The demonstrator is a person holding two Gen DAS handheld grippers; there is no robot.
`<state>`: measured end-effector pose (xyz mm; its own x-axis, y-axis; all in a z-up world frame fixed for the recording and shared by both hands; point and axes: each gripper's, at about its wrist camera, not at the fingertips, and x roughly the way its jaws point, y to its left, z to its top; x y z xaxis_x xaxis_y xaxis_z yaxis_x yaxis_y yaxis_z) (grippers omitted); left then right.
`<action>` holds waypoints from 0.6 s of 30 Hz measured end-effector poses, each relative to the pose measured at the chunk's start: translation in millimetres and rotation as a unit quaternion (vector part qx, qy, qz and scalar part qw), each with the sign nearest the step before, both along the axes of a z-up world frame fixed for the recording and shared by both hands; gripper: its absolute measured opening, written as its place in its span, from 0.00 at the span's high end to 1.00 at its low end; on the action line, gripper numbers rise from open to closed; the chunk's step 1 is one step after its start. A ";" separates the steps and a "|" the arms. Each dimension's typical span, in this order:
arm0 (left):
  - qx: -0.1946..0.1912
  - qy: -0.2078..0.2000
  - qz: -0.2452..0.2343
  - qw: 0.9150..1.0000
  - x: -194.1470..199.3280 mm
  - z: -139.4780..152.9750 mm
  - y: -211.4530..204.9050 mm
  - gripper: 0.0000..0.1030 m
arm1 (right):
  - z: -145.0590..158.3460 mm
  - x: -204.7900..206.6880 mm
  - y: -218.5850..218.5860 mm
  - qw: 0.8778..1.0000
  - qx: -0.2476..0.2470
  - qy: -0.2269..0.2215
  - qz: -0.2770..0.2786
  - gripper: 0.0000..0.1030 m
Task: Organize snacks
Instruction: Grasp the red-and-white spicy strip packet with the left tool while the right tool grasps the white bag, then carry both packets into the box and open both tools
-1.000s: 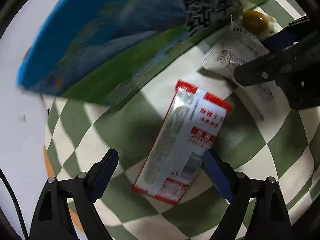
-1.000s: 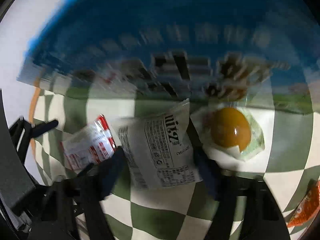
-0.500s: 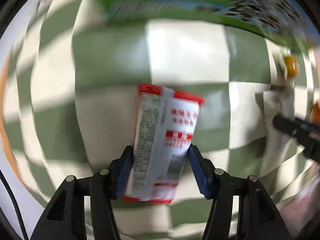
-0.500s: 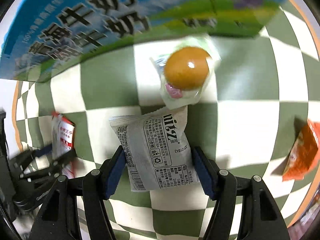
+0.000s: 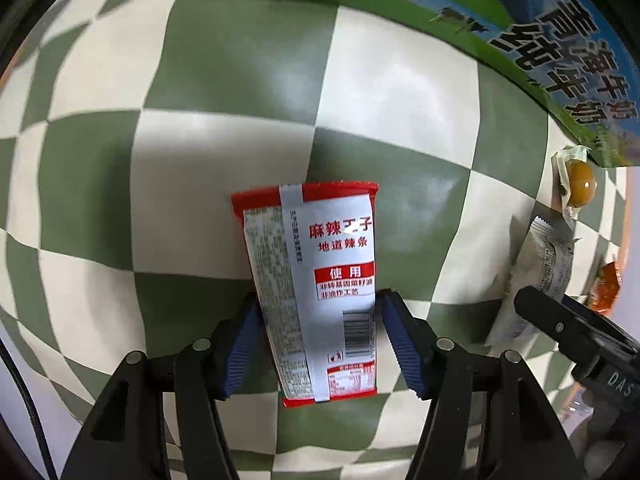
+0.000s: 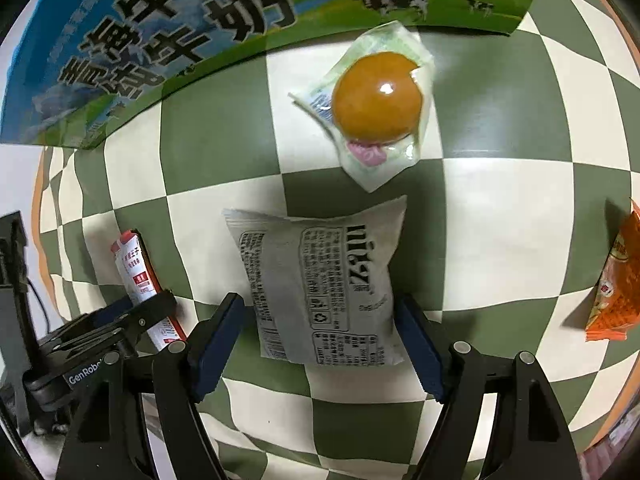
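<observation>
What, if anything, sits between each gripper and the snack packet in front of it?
Nothing visible. The left gripper already straddles the red-and-white packet, pads at its sides; the right gripper likewise brackets the grey packet, a small gap showing on its left side.

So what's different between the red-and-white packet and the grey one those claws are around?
The red-and-white packet is narrow and long, with red ends; the grey packet is wider, squarer and puffier, printed in black. The left gripper presses against the red one's sides; the right gripper shows a gap beside the grey one. Both lie flat on the checked cloth.
</observation>
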<state>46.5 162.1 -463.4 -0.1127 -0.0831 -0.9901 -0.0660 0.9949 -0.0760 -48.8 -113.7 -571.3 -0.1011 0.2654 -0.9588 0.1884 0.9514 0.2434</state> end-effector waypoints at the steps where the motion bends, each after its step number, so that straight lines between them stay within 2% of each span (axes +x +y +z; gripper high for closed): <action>1: 0.012 -0.009 -0.005 1.000 -1.5 0.8 -3.9 0.48 | -0.8 -1.9 2.6 1.000 -0.009 -0.006 0.002 0.23; 2: 0.020 -0.017 -0.010 1.000 -2.4 -0.2 -17.1 0.50 | 0.7 -1.6 15.1 1.000 -0.015 -0.011 0.002 0.24; 3: 0.025 -0.024 -0.015 0.999 -3.8 1.1 -20.5 0.52 | 0.7 -4.1 17.2 1.000 -0.025 -0.017 0.004 0.32; 4: 0.028 -0.029 -0.020 0.999 -5.4 2.3 -23.8 0.55 | 1.2 -6.9 19.9 0.999 -0.041 -0.024 0.010 0.35; 8: 0.041 -0.044 -0.039 0.997 -12.6 10.4 -40.4 0.58 | 5.6 -22.4 33.6 0.998 -0.048 -0.043 0.022 0.36; 11: 0.031 -0.051 -0.048 0.997 -19.4 20.4 -51.1 0.58 | 17.8 -31.1 32.8 0.998 -0.030 -0.051 0.019 0.36; 15: -0.002 -0.072 -0.049 0.996 -19.1 61.5 -53.3 0.58 | 49.3 -35.5 31.1 0.997 0.002 -0.074 0.015 0.36; 18: -0.030 -0.101 -0.052 0.993 -8.2 99.3 -63.8 0.58 | 84.5 -28.3 27.3 0.994 0.025 -0.102 0.014 0.36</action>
